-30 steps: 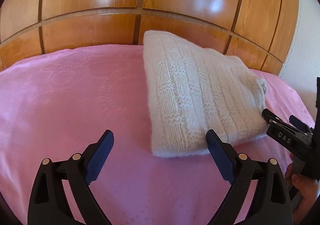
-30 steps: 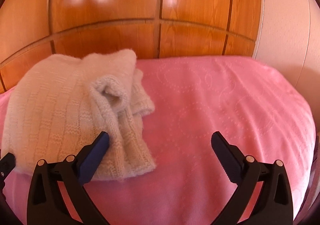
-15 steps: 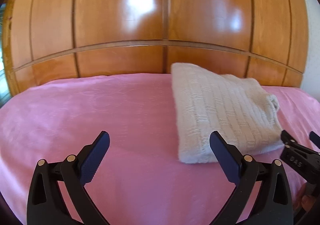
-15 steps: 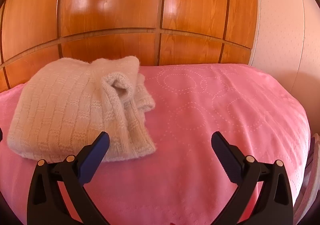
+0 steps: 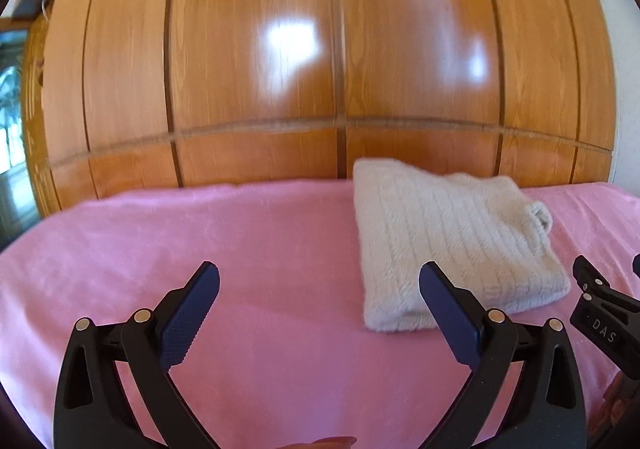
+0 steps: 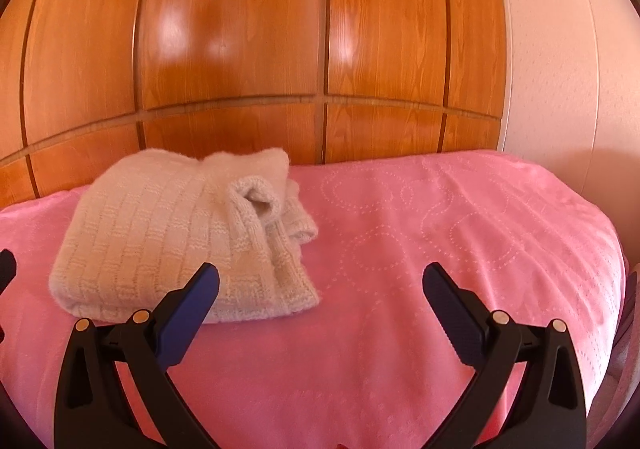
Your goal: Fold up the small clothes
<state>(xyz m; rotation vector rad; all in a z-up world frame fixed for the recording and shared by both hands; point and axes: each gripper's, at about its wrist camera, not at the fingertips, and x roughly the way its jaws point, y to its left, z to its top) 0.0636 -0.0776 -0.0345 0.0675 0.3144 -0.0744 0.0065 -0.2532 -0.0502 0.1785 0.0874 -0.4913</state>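
A cream knitted sweater [image 5: 448, 237] lies folded into a thick rectangle on the pink bedspread [image 5: 200, 241], close to the wooden headboard. In the right wrist view the sweater [image 6: 172, 233] shows a rolled cuff on top at its right side. My left gripper [image 5: 319, 291] hangs open over bare bedspread, short of the sweater's near left corner, nothing between its fingers. My right gripper [image 6: 321, 291] is open too, with its left finger [image 6: 188, 309] in front of the sweater's near edge. The right gripper's tip [image 5: 600, 305] shows at the right edge of the left wrist view.
A glossy wooden headboard [image 5: 332, 89] rises straight behind the bed. A pale wall [image 6: 560, 69] stands to the right of it. The bedspread [image 6: 460, 249] drops off at its right edge. A window area shows at the far left [image 5: 12, 109].
Both grippers have drawn back from the folded sweater, which now looks smaller and farther off. The left view has tilted up, showing more headboard. The sweater itself has not moved.
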